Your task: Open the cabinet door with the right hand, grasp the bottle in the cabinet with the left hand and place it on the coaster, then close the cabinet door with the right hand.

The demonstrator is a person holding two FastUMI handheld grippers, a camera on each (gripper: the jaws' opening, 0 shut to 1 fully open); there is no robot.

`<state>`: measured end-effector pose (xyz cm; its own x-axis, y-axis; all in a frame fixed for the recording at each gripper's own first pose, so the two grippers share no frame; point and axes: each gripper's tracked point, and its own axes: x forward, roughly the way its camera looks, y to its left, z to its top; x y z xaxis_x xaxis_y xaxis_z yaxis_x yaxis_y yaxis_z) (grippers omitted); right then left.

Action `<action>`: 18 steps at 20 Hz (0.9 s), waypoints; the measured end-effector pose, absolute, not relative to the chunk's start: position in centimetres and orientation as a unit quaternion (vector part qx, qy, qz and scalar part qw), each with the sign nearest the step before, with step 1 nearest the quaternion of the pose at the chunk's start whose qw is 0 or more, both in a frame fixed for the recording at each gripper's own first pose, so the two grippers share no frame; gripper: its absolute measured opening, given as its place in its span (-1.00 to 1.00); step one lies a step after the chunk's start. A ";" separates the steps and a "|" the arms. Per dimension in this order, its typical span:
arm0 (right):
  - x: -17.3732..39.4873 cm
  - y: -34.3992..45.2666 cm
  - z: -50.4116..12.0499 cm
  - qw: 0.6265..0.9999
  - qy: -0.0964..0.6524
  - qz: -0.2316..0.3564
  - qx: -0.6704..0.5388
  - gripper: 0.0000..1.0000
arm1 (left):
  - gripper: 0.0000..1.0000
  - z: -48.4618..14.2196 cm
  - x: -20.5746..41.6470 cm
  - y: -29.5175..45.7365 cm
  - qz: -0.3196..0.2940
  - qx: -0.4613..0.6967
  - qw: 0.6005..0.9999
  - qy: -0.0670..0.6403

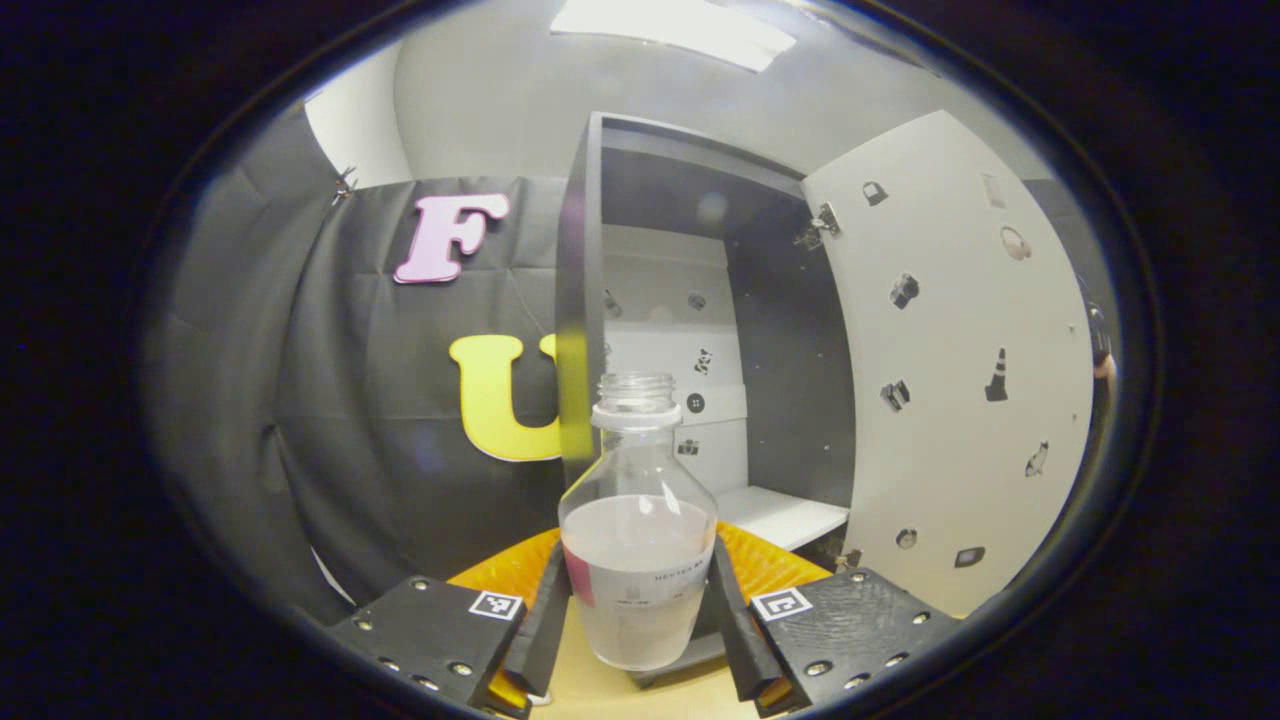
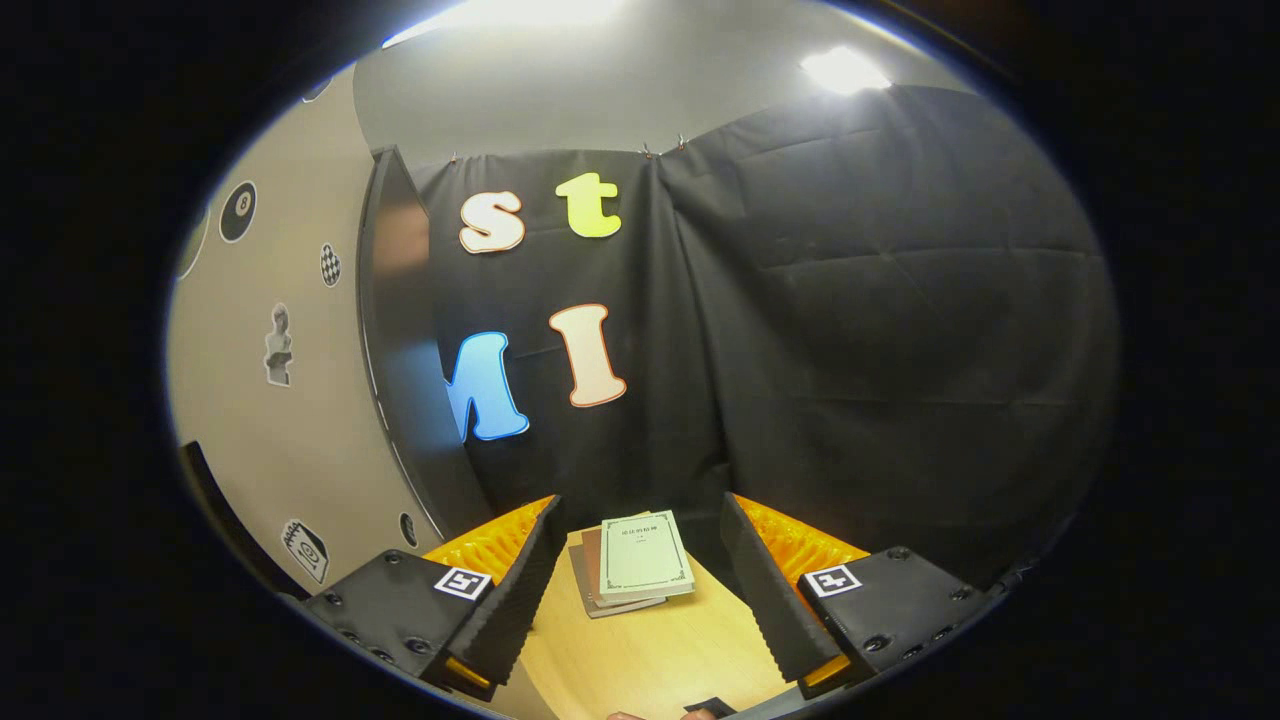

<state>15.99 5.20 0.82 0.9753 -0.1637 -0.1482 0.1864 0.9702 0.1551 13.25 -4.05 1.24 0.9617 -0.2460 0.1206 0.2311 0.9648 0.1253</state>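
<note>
A clear, uncapped glass bottle (image 1: 638,540), half full of pale liquid and wearing a label, stands upright between the fingers of my left gripper (image 1: 640,575), which press on both its sides. It is in front of the open dark cabinet (image 1: 700,300), whose white shelf (image 1: 780,515) lies behind it. The white door (image 1: 960,380), dotted with stickers, is swung out to the right. In the right gripper view, my right gripper (image 2: 640,520) is open with nothing between its fingers, and the door (image 2: 290,400) is close on its left.
A small stack of books (image 2: 635,560) lies on the wooden table (image 2: 650,650) ahead of the right gripper. A small dark flat thing (image 2: 708,706) and a fingertip show at that view's bottom edge. Black cloth walls the booth.
</note>
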 end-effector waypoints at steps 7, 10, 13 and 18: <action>13.9 7.4 -0.1 0.990 0.083 -0.090 0.068 0.96 | 0.32 -7.0 10.1 1.4 -0.084 0.012 0.995 -0.047; 12.3 7.5 -0.4 0.989 0.069 -0.122 0.055 0.96 | 0.32 -11.3 9.1 2.8 -0.072 -0.001 0.997 -0.042; 10.7 7.2 -1.4 0.985 0.080 -0.145 0.040 0.96 | 0.34 -16.3 9.2 3.9 -0.062 -0.011 0.998 -0.016; 8.0 5.8 -1.4 0.976 0.067 -0.201 0.048 0.84 | 0.32 -24.2 9.6 4.2 -0.060 -0.004 0.998 0.033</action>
<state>8.03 5.82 -1.38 0.9102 -0.3863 -0.1496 0.3991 0.9144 0.0671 9.58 4.24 -24.17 0.9907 -0.1197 -0.0654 0.1191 0.9928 -0.0123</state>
